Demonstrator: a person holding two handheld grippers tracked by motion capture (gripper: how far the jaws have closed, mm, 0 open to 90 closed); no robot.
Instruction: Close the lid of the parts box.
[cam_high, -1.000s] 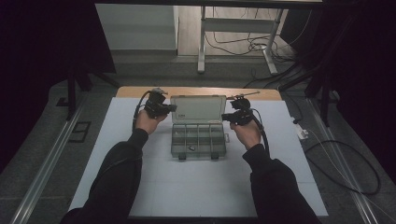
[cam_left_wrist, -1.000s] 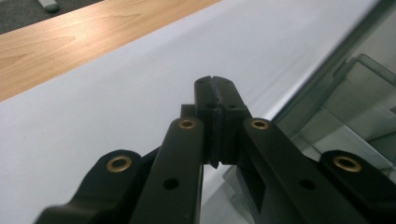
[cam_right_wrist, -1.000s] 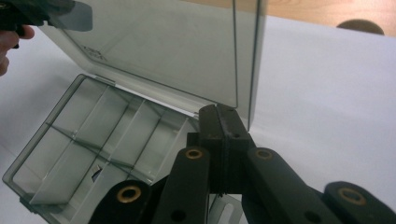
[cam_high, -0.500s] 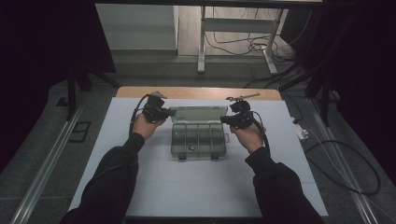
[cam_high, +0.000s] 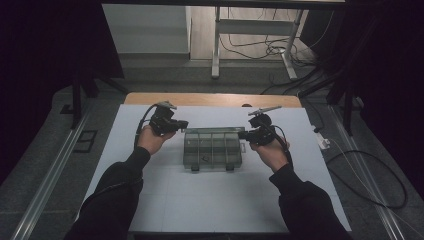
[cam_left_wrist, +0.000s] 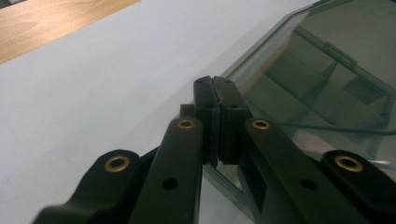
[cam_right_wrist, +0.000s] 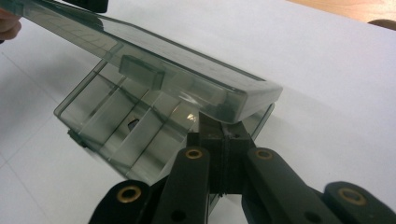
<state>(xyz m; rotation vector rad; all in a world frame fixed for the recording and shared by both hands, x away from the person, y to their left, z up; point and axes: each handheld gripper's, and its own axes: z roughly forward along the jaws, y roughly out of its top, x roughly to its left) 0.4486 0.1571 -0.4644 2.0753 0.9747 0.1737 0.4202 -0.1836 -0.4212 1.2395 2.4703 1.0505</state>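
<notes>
On the white tabletop (cam_high: 210, 200), with bare surface all round it, sits a smoky clear plastic compartment box (cam_high: 212, 149) (its lid (cam_right_wrist: 154, 70) tilted partway down), flanked by the left gripper (cam_high: 184, 123) and right gripper (cam_high: 242, 134), both clenched with nothing between them, at its far corners.

Left claw (cam_left_wrist: 215, 100) and right claw (cam_right_wrist: 223, 140), jaws pressed together, forearms outstretched.
</notes>
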